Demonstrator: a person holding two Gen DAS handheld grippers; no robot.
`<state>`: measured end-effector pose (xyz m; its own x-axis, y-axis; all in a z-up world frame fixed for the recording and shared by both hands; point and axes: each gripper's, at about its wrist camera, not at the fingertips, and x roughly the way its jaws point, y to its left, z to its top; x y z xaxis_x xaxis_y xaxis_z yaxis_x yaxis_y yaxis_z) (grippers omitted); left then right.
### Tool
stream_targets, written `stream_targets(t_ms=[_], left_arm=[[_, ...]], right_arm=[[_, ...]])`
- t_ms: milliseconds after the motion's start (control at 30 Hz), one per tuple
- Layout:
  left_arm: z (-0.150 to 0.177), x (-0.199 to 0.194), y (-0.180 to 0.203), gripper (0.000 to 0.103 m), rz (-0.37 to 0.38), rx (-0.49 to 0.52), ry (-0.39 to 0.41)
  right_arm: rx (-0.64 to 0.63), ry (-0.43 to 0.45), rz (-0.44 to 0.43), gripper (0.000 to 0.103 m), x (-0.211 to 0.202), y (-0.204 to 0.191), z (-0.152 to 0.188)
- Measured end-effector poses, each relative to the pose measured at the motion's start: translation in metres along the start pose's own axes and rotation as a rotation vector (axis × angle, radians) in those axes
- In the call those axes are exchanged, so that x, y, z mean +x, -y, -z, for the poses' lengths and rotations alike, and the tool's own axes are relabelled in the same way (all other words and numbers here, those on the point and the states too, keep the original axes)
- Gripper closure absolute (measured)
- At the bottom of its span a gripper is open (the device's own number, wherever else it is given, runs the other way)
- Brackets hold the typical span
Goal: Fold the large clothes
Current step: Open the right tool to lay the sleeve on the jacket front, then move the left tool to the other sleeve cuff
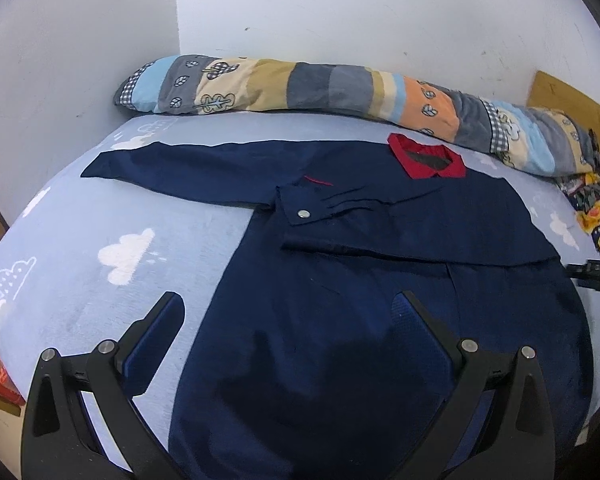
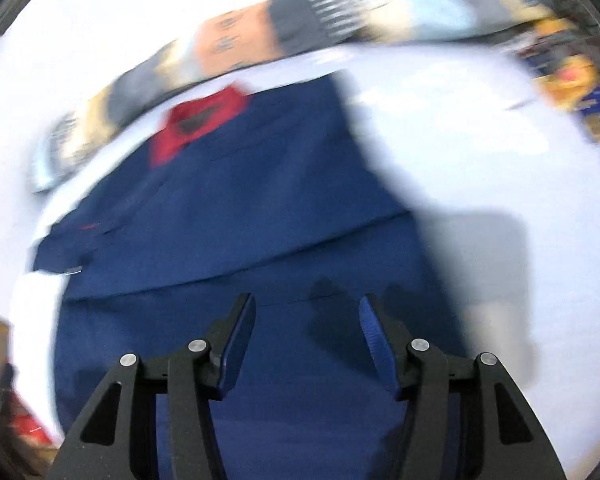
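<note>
Lying flat: navy woven jacket (image 1: 340, 280) | left gripper (image 1: 290, 312) released | right gripper (image 2: 307, 320) released

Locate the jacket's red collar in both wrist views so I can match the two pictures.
Left wrist: red collar sits upper right of centre, at the far end of the navy jacket.
Right wrist: red collar appears upper left of centre, motion-blurred.
Shared landmark: the patchwork quilt roll lying just beyond the collar.
</note>
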<state>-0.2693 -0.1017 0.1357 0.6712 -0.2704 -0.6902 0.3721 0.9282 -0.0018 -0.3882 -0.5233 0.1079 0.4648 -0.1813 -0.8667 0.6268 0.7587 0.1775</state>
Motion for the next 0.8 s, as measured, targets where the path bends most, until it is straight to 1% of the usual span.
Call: stream_targets(t_ms=[33,67,100,167,200,233,267,333,367,433,467,533,633,667,767,800], left_arm=[[0.001,0.001,0.003,0.0,-0.002,0.011,-0.002],[0.001,0.001,0.006,0.0,-0.004,0.02,-0.003],[0.001,0.003,0.01,0.0,-0.004,0.028,-0.006],[0.002,0.004,0.016,0.0,-0.001,0.034,-0.009],[0.001,0.005,0.019,0.0,0.001,0.037,-0.01],[0.001,0.006,0.023,0.0,0.003,0.041,-0.011],[0.002,0.006,0.027,0.0,0.005,0.048,-0.012],[0.003,0.008,0.036,0.0,0.008,0.07,-0.015],[0.004,0.008,0.039,0.0,0.009,0.081,-0.016],[0.006,0.009,0.047,0.0,0.009,0.107,-0.014],[0.006,0.01,0.049,0.0,0.009,0.116,-0.015],[0.007,0.011,0.054,0.0,0.01,0.132,-0.017],[0.008,0.014,0.062,0.0,0.026,0.146,-0.025],[0.007,0.015,0.065,0.0,0.029,0.153,-0.026],[0.01,0.019,0.078,0.0,0.035,0.181,-0.041],[0.011,0.02,0.082,0.0,0.038,0.189,-0.046]], right_arm=[[0.022,-0.003,0.022,0.044,-0.002,0.017,0.0],[0.061,-0.023,-0.008,0.045,0.002,0.036,-0.002],[0.112,-0.056,-0.066,0.045,0.008,0.057,-0.003],[0.216,-0.061,-0.144,0.045,0.017,0.089,-0.001],[0.267,-0.066,-0.198,0.045,0.024,0.102,-0.001],[0.304,-0.07,-0.253,0.045,0.032,0.107,-0.003],[0.345,-0.066,-0.326,0.045,0.039,0.114,-0.005],[0.354,-0.057,-0.372,0.047,0.049,0.113,-0.014],[0.358,-0.055,-0.396,0.049,0.054,0.111,-0.018],[0.377,-0.07,-0.453,0.065,0.068,0.11,-0.028],[0.375,-0.091,-0.456,0.08,0.075,0.108,-0.029],[0.359,-0.122,-0.469,0.082,0.089,0.106,-0.036],[0.348,-0.118,-0.48,0.083,0.098,0.104,-0.046],[0.33,-0.112,-0.466,0.084,0.098,0.103,-0.047],[0.237,-0.057,-0.373,0.093,0.088,0.086,-0.056],[0.179,-0.02,-0.315,0.095,0.077,0.076,-0.06]])
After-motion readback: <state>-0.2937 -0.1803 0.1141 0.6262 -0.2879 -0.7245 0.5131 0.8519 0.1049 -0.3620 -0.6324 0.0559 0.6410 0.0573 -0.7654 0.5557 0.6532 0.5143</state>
